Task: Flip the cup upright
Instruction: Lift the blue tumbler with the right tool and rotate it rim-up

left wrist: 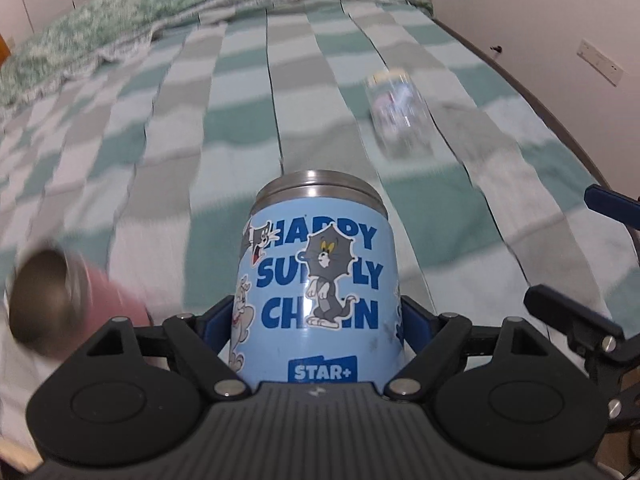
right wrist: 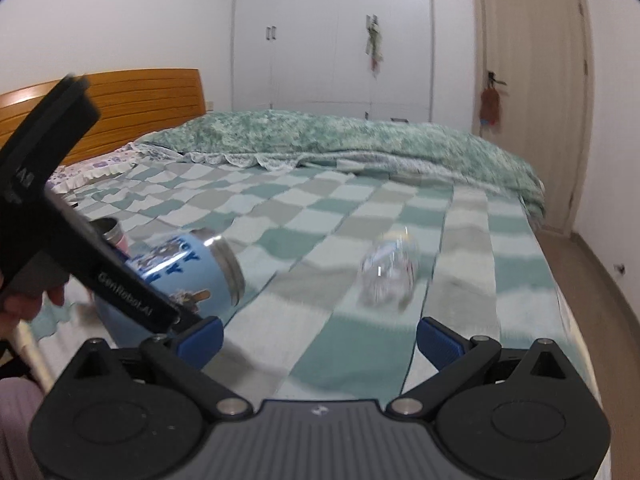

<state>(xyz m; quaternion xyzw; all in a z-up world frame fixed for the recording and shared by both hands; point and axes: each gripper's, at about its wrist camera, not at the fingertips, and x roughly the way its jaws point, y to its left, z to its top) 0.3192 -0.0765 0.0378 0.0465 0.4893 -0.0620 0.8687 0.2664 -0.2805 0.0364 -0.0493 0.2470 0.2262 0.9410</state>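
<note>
The left hand-held gripper (left wrist: 320,316) squeezed the blue cup (left wrist: 316,280) at centre frame, its long axis pointing straight ahead. The right hand-held gripper (right wrist: 320,340) was open, holding nothing.

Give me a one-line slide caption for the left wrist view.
Left gripper clamps the blue cartoon cup above the checkered blanket, pink cup and clear glass lying nearby.

Glossy blue cup (left wrist: 316,292), brushed-metal rim, low centre; clear glass tumbler (left wrist: 400,114) upper right; soft woven checked blanket (left wrist: 160,140) beneath; matt black plastic left gripper (left wrist: 316,316).
</note>
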